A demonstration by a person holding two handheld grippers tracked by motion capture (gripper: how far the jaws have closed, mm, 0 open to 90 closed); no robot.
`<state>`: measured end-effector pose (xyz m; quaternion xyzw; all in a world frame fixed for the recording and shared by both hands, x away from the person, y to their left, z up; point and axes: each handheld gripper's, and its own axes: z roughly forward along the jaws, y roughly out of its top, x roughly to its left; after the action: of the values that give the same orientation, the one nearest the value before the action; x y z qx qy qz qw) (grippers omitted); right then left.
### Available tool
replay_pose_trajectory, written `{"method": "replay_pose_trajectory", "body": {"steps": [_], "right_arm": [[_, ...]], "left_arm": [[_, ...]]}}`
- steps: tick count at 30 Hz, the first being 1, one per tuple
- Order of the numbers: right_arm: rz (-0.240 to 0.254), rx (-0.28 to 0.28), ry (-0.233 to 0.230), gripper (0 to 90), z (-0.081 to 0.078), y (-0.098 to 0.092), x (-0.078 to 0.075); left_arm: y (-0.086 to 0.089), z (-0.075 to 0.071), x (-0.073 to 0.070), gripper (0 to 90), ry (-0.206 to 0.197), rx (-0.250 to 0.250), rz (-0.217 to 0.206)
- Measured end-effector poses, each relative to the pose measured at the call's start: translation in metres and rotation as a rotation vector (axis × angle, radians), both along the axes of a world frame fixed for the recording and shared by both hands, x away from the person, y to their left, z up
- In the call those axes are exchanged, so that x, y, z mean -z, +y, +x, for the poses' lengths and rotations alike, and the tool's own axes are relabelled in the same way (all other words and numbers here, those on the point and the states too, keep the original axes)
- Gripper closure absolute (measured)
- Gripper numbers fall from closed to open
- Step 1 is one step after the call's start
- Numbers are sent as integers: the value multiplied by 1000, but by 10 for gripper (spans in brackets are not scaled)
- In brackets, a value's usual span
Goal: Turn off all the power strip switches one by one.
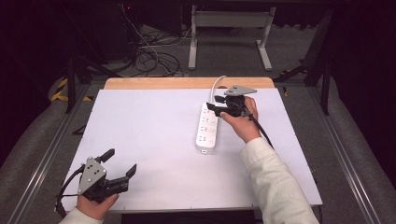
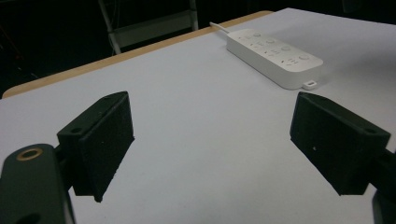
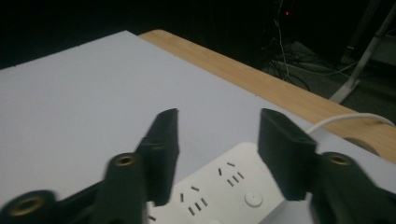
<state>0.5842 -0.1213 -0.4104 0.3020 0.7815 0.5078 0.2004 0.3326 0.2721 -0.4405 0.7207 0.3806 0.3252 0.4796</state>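
White sheeting covers the table [image 1: 154, 140], wood edge at the far side. Right gripper [image 1: 218, 109] hovers, jaws parted, over the far end of the white power strip [image 1: 207, 128], right of centre. Left gripper [image 1: 122, 163], released wide, sits near-left, well apart.

A white power strip [image 1: 207, 128] lay flat on the white surface [image 1: 140, 135], right of centre and toward the far edge, its long axis running roughly from near to far. Its top face, turned upward, carried several socket groups in a row, each with a round button beside it. A white cable [image 1: 215, 86] left its far end and curved toward the wooden far edge. A small tab stuck out from its near end.
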Motion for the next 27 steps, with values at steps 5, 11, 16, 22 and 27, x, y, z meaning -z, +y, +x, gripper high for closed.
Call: {"method": "replay_pose_trajectory", "body": {"steps": [5,11,16,22,27], "right_arm": [[13,-11,-13,349,-5,-1,-4],[47,-30,-19,269,-19,-7,-15],[44,-55,-15,200,-33,-11,-23],[6,-82,-32,175,-57,-20,-32],[42,-88,-49,168,-77,-34,-38]], "left_arm": [[0,1,0,140,0,-1,1],[-1,2,0,140,2,0,2],[-1,1,0,139,1,-4,0],[-1,2,0,139,1,-5,3],[-1,1,0,139,-2,-9,1]]}}
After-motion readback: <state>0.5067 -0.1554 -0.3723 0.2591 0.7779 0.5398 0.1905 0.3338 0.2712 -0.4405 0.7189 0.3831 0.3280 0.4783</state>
